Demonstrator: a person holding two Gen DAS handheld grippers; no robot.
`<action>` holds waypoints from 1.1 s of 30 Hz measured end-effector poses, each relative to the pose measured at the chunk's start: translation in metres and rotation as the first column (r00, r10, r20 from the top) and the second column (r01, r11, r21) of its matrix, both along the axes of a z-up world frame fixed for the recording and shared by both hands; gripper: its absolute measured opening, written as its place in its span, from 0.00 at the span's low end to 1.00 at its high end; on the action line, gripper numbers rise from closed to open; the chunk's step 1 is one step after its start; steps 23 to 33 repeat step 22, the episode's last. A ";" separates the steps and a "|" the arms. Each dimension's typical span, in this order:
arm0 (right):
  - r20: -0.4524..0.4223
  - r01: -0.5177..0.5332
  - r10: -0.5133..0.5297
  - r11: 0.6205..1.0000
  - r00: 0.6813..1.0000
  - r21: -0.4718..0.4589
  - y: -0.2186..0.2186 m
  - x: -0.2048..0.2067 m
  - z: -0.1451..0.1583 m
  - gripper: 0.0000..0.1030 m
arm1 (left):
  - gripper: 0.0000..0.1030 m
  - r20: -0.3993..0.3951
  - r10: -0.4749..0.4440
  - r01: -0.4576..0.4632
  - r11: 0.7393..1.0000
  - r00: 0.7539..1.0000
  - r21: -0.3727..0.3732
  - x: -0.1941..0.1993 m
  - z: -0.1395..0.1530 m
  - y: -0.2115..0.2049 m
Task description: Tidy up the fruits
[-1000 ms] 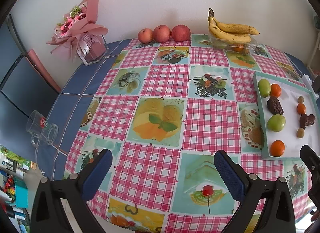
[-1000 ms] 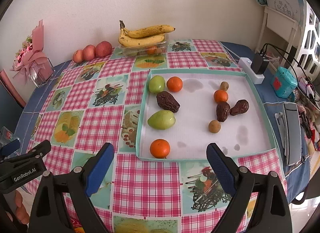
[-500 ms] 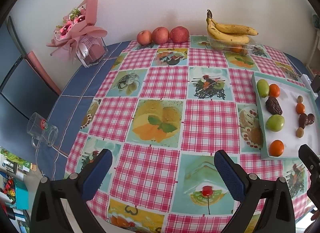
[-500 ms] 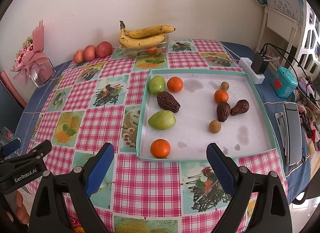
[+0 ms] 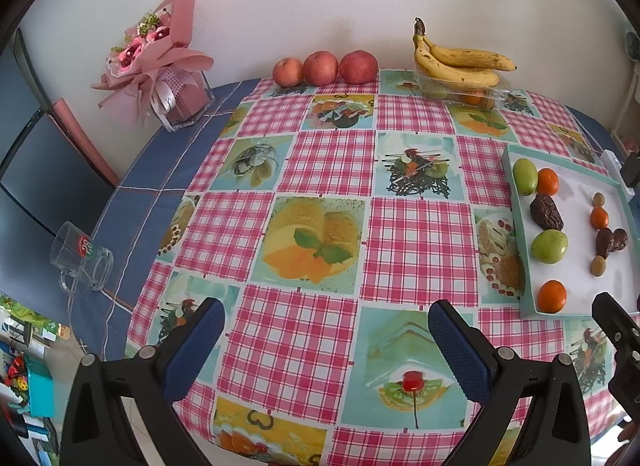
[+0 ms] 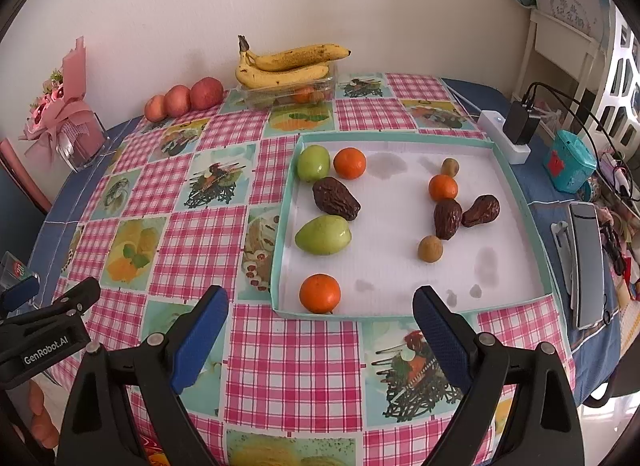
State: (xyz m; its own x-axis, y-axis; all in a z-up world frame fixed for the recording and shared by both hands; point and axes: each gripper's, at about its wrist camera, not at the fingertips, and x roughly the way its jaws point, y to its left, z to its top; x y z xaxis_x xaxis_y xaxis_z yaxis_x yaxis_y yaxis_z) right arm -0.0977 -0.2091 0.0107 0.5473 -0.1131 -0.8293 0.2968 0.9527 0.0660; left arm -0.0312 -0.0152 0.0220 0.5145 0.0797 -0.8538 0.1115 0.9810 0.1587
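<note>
Because both hands are free to pick, the left gripper (image 5: 322, 340) and right gripper (image 6: 320, 328) hang wide apart and hold nothing above the table's near edge, while the mixed-up fruits (image 6: 323, 234) lie in the tray (image 6: 516, 185).

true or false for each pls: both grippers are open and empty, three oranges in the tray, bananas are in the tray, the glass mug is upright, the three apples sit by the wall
1. Both the left gripper and the right gripper are open and empty. True.
2. The tray holds three oranges. True: one near the front, one at the back left, one to the right.
3. The bananas lie in the tray. False: they rest on a clear container by the wall.
4. The glass mug stands upright. False: it lies on its side.
5. Three apples sit in a row by the wall. True.
</note>
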 end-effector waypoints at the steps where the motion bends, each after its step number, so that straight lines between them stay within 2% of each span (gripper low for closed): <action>1: -0.002 0.000 0.000 1.000 1.000 0.000 0.000 0.000 0.000 0.91 | 1.00 -0.003 0.001 -0.001 1.000 1.000 0.000 0.000 -0.001 0.000; 33: -0.022 -0.001 0.001 1.000 1.000 0.004 0.000 0.003 -0.004 0.91 | 1.00 -0.016 0.015 -0.015 1.000 1.000 0.002 0.002 -0.004 0.002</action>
